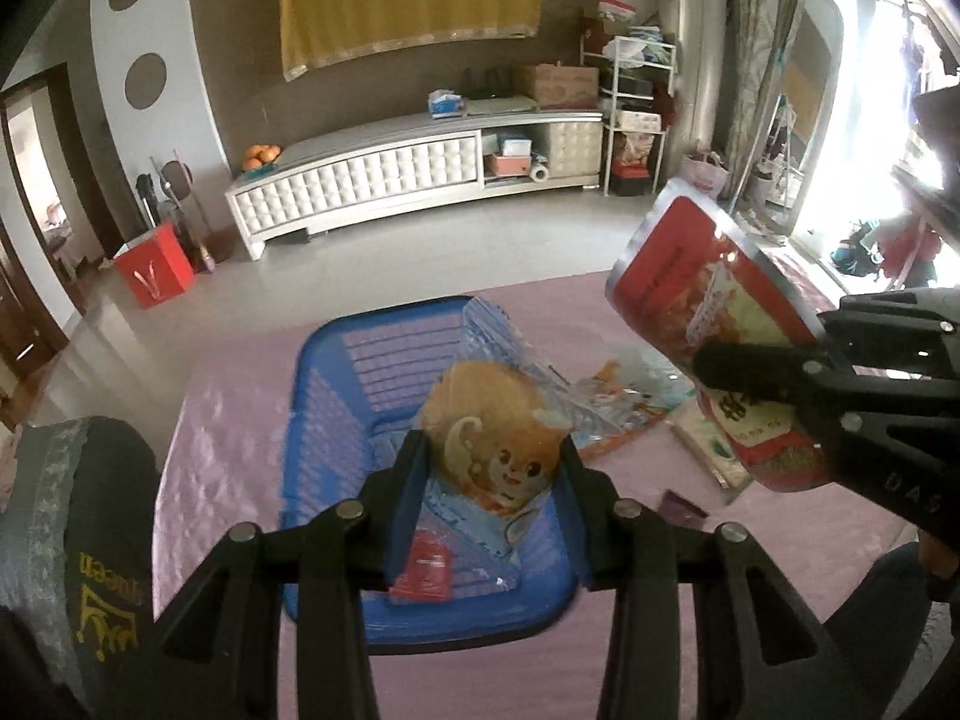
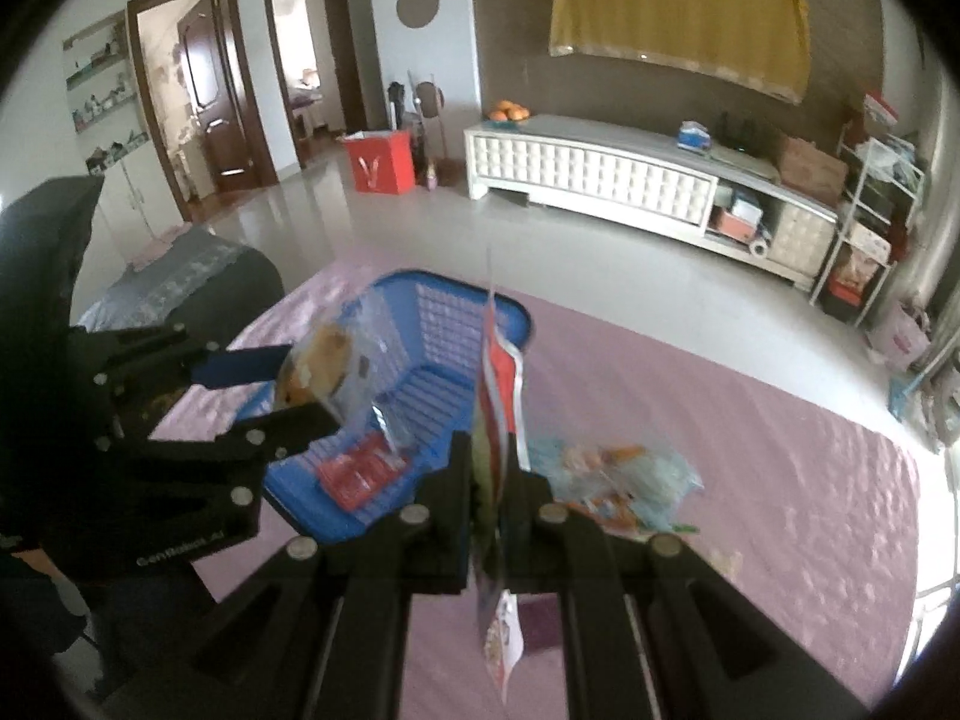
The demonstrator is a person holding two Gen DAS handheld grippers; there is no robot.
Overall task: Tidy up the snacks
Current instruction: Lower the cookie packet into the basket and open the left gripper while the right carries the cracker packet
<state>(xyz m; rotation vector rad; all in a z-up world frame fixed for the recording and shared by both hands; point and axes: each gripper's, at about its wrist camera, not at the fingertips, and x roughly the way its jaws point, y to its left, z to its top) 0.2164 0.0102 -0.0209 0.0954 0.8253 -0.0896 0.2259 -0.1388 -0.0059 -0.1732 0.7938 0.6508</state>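
Note:
A blue plastic basket (image 1: pixel 336 420) stands on the pink-covered table; it also shows in the right wrist view (image 2: pixel 444 306). My left gripper (image 1: pixel 495 462) holds a clear snack bag with an orange cartoon squirrel (image 1: pixel 492 420) over the basket; its fingers sit at the bag's sides. A small red packet (image 1: pixel 423 570) lies on the basket floor. My right gripper (image 2: pixel 495 468) is shut on a red snack bag (image 1: pixel 702 294), seen edge-on in its own view (image 2: pixel 501 384), held to the right of the basket.
Another clear orange-printed snack bag (image 1: pixel 624 402) lies on the pink cloth right of the basket, also in the right wrist view (image 2: pixel 618 480). A pale packet (image 1: pixel 708 444) and a small purple item (image 1: pixel 681 507) lie near it. A dark cushion (image 1: pixel 78 516) sits left.

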